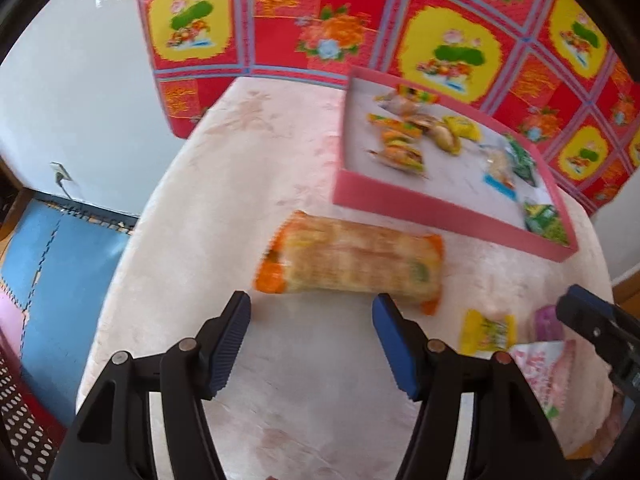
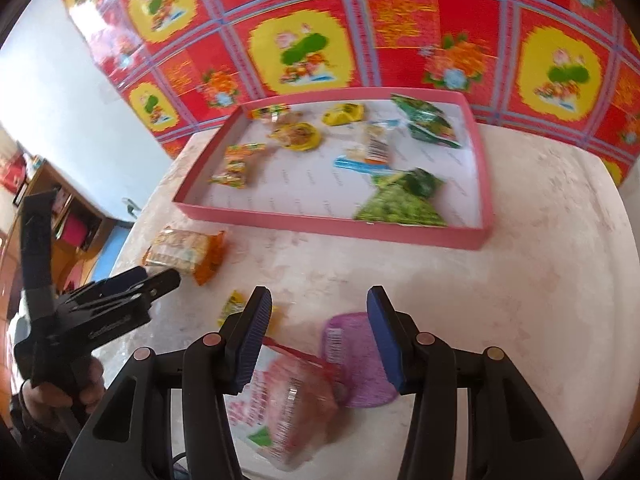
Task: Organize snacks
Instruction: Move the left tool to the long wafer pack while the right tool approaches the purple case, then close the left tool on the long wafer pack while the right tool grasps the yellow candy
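Left gripper point(image 1: 311, 311) and right gripper point(image 2: 316, 307), fingers standing apart and gripping nothing, hovering over the table point(image 2: 520, 280) above loose snack packets: orange cracker pack point(image 1: 352, 264), pink bag point(image 2: 288, 400), purple packet point(image 2: 356, 360); pink tray point(image 2: 332, 222) of snacks lying beyond.

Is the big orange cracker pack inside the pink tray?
No, the orange cracker pack lies on the table just outside the pink tray.
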`<act>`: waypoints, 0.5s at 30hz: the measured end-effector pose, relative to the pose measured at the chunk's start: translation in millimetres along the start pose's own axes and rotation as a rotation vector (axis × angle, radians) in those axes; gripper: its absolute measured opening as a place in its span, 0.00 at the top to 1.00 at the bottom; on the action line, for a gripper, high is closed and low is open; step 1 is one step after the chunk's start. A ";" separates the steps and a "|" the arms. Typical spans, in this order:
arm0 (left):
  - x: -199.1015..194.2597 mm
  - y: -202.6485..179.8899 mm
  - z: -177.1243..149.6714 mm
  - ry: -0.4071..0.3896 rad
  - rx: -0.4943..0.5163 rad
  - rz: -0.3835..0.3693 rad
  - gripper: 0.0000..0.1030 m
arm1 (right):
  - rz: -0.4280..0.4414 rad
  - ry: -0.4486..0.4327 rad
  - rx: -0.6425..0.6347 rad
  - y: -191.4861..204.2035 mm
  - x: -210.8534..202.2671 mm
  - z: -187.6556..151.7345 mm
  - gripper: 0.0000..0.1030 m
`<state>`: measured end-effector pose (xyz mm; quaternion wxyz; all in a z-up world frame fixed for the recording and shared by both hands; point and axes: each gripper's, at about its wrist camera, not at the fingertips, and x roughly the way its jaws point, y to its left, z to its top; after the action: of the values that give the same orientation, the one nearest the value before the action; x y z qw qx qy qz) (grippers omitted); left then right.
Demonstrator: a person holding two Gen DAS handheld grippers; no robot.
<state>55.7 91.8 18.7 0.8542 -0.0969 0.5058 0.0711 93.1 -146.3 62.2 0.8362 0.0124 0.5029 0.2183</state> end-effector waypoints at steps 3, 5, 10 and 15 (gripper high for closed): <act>0.6 6.1 8.0 -0.026 0.005 0.040 0.35 | 0.009 0.016 -0.030 9.9 7.3 -1.0 0.50; 4.1 10.7 13.1 -0.040 0.006 0.069 0.35 | 0.013 0.027 -0.044 14.4 11.6 -2.2 0.50; 16.5 21.1 21.0 -0.050 0.000 0.119 0.35 | 0.018 0.056 -0.079 26.5 21.4 -7.6 0.50; 16.3 31.2 22.2 -0.063 -0.022 0.130 0.35 | 0.025 0.076 -0.116 39.9 30.6 -13.3 0.50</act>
<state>75.6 127.7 11.9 0.8623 -0.0709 0.4829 0.1351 79.9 -101.3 39.7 0.8130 -0.0380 0.5206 0.2579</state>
